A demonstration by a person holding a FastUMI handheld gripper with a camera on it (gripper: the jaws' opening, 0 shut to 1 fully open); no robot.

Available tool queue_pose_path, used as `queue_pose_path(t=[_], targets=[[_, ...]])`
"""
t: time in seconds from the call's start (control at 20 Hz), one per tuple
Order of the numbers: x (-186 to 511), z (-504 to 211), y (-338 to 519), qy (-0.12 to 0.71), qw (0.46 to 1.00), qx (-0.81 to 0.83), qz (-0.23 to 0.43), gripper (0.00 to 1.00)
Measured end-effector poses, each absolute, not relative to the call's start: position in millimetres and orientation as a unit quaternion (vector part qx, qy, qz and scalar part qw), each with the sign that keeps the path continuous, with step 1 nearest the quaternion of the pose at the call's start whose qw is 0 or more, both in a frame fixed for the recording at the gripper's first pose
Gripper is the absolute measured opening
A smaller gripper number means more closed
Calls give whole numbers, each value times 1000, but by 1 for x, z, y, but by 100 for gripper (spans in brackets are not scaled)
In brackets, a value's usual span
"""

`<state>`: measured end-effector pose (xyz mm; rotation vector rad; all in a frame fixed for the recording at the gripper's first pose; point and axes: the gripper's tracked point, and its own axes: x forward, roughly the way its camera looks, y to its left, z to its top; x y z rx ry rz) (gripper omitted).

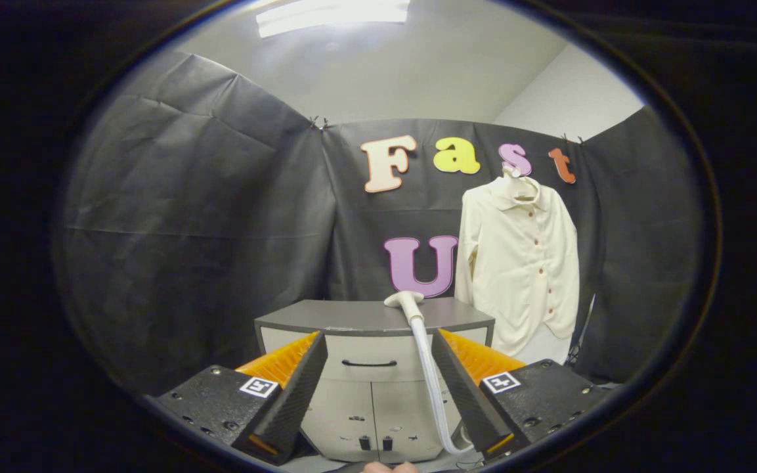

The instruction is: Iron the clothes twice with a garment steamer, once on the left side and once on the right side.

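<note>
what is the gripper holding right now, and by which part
Nothing. The gripper is open; its fingers stand apart, short of the steamer head lying on the cabinet.

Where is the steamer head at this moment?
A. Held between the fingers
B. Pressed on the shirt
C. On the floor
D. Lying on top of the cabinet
D: the steamer head lies on the cabinet top, beyond the open gripper, apart from the shirt.

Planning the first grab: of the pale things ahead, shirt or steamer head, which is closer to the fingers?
The steamer head on the cabinet, just beyond the open hand-held gripper; the shirt hangs farther back.
</note>
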<state>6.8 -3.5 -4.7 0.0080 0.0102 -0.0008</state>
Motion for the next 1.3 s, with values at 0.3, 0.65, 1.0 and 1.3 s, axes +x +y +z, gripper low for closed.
queue_pose_path(t=[0.3, 0.65, 1.0, 1.3], targets=[[16, -5, -6, 7, 1000, 4, -2, 97], [51, -8, -14, 10, 1000, -1, -7, 97], [102, -16, -28, 19, 1000, -2, -12, 97], [149, -31, -35, 38, 999, 2, -11, 97]])
